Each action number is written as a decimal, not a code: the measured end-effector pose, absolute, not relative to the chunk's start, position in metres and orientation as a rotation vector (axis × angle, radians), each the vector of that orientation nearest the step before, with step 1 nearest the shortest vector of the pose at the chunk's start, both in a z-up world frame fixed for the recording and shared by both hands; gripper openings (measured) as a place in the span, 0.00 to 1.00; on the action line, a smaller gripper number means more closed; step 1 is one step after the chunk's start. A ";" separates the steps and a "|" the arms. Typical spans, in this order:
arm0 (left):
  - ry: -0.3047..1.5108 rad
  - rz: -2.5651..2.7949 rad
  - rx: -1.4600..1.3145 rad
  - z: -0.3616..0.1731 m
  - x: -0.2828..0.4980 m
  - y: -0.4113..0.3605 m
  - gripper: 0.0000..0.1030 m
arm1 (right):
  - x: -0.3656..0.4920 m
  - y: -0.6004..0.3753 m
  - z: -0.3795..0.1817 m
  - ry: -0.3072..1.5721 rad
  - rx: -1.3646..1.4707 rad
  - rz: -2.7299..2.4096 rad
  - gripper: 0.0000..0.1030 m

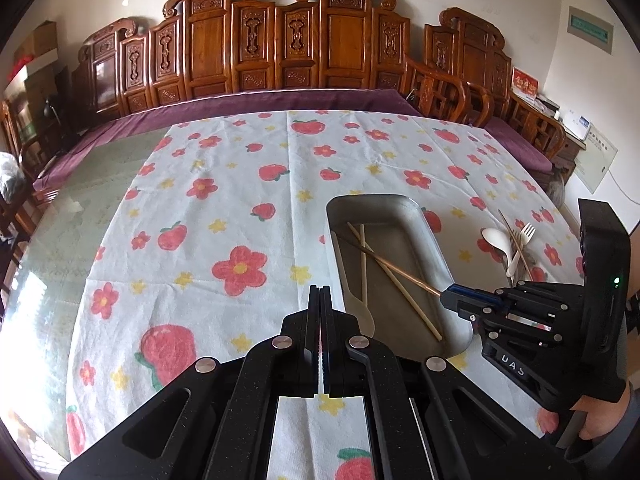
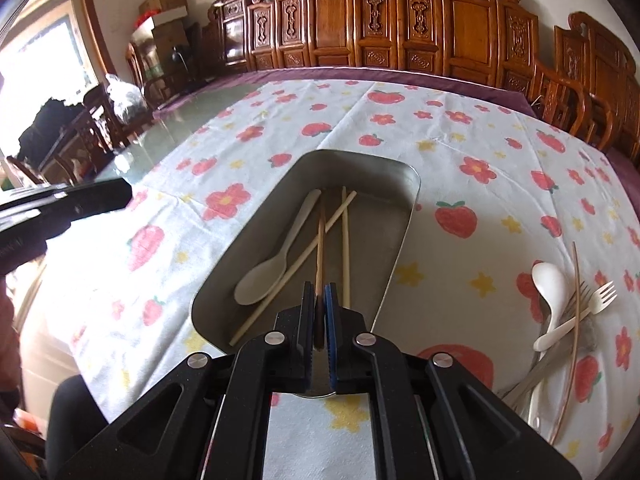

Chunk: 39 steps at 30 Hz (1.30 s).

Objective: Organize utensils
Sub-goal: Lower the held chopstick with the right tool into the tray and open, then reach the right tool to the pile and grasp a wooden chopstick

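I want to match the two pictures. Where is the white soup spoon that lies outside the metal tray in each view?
Left wrist view: the white soup spoon lies at the far right, on the cloth beside a white fork, beyond the right gripper.
Right wrist view: the spoon lies at the right edge, lower half, beside the fork.
Shared landmark: the metal tray, always left of the spoon.

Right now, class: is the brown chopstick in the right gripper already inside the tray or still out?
Partly in. The right gripper is shut on the brown chopstick, whose far end lies inside the tray across the pale chopsticks.
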<state>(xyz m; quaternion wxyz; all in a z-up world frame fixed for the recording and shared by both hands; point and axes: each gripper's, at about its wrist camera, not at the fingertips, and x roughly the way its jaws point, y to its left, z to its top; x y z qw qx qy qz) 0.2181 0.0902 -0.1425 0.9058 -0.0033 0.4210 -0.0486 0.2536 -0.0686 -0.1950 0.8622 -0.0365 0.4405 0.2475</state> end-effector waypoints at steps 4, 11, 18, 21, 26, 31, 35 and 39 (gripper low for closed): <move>0.871 -0.100 0.003 -0.142 0.217 0.086 0.00 | 0.256 -0.072 -0.192 0.928 -0.053 0.548 0.09; 0.872 -0.100 0.009 -0.142 0.216 0.082 0.00 | 0.257 -0.072 -0.193 0.941 -0.043 0.612 0.11; 0.872 -0.110 0.015 -0.143 0.214 0.075 0.00 | 0.254 -0.080 -0.189 0.939 -0.016 0.649 0.18; 0.869 -0.127 0.009 -0.143 0.213 0.067 0.00 | 0.250 -0.096 -0.181 0.911 -0.009 0.653 0.18; 0.861 -0.178 0.022 -0.144 0.212 0.041 0.00 | 0.243 -0.142 -0.170 0.870 -0.016 0.604 0.18; 0.864 -0.231 0.036 -0.147 0.212 0.010 0.00 | 0.244 -0.202 -0.176 0.851 -0.053 0.484 0.18; 0.874 -0.272 0.046 -0.155 0.213 -0.017 0.00 | 0.250 -0.249 -0.196 0.868 -0.082 0.359 0.20; 0.884 -0.288 0.060 -0.164 0.213 -0.035 0.00 | 0.259 -0.281 -0.224 0.911 -0.035 0.301 0.21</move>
